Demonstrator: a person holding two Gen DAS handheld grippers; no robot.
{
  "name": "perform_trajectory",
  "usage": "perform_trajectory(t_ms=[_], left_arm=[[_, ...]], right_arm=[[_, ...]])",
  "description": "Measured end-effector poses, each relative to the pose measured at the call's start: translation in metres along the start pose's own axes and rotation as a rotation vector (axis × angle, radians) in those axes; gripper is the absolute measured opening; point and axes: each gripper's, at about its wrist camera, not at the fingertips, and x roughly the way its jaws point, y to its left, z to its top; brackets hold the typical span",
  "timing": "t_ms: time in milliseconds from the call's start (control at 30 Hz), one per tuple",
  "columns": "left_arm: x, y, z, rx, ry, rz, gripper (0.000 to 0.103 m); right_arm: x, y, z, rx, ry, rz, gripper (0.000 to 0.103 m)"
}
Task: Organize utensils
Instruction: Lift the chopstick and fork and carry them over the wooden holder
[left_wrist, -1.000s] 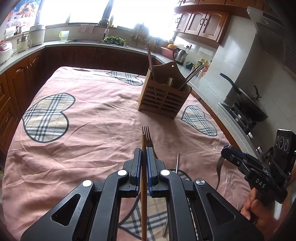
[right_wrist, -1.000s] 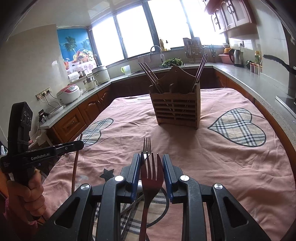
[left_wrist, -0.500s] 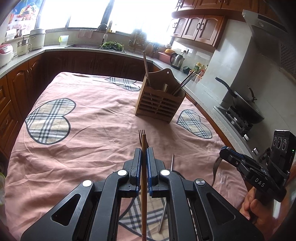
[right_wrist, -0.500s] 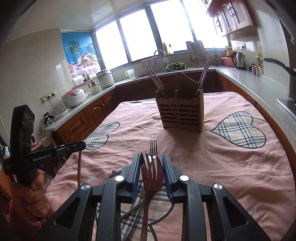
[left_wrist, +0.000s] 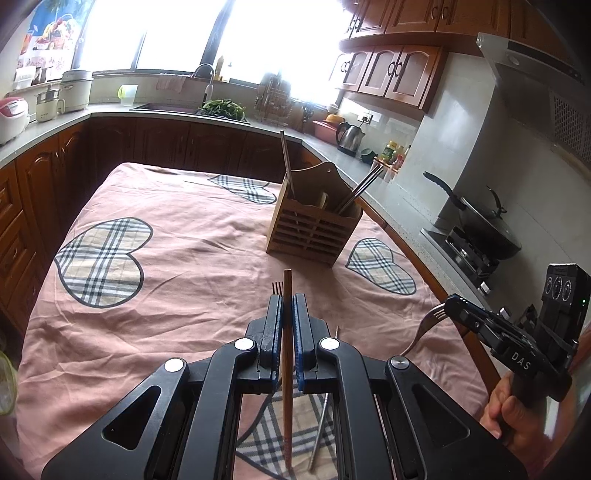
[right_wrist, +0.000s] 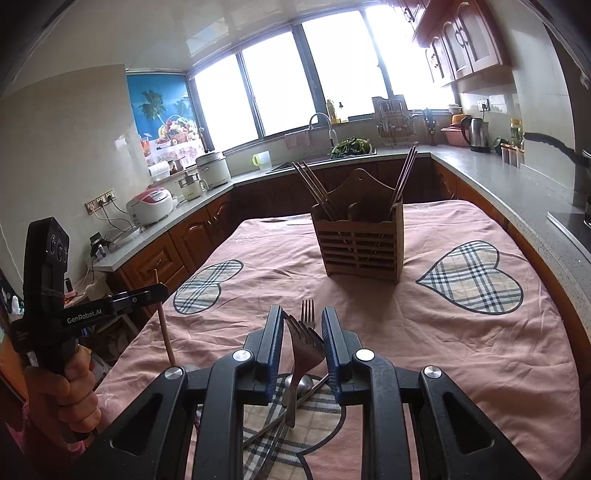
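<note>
My left gripper (left_wrist: 287, 306) is shut on a wooden chopstick (left_wrist: 286, 369), held upright above the pink cloth. My right gripper (right_wrist: 302, 325) is shut on a dark fork (right_wrist: 301, 354), tines up; it also shows in the left wrist view (left_wrist: 448, 308). A slatted wooden utensil holder (left_wrist: 314, 225) stands further out on the table and holds several chopsticks; it shows in the right wrist view too (right_wrist: 360, 243). Another fork (right_wrist: 307, 314), a spoon (right_wrist: 301, 384) and a metal chopstick (left_wrist: 322, 432) lie on the cloth below the grippers.
The table carries a pink cloth with plaid hearts (left_wrist: 103, 258). Kitchen counters surround it, with a rice cooker (right_wrist: 151, 205), a sink (left_wrist: 218, 107), a kettle (left_wrist: 349, 136) and a wok on the stove (left_wrist: 484, 221).
Both grippers have risen with their utensils, and the views have tilted up. The holder looks a little further off.
</note>
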Motion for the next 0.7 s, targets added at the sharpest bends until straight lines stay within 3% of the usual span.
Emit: perform_trajectory(t_ms=[100, 167, 233, 700], left_arm=[[-0.001, -0.001, 0.005, 0.003, -0.012, -0.001, 0.005], [0.0, -0.002, 0.01, 0.004, -0.021, -0.002, 0.005], [0.001, -0.003, 0.013, 0.006, -0.028, -0.002, 0.005], [0.009, -0.008, 0.042, 0.018, -0.067, -0.002, 0.005]], right_arm=[[-0.002, -0.001, 0.004, 0.001, -0.012, -0.005, 0.019], [-0.003, -0.004, 0.008, 0.011, -0.017, 0.005, 0.006], [-0.003, -0.005, 0.012, 0.011, -0.02, 0.002, 0.002], [0.002, -0.01, 0.037, -0.015, -0.055, -0.016, 0.002]])
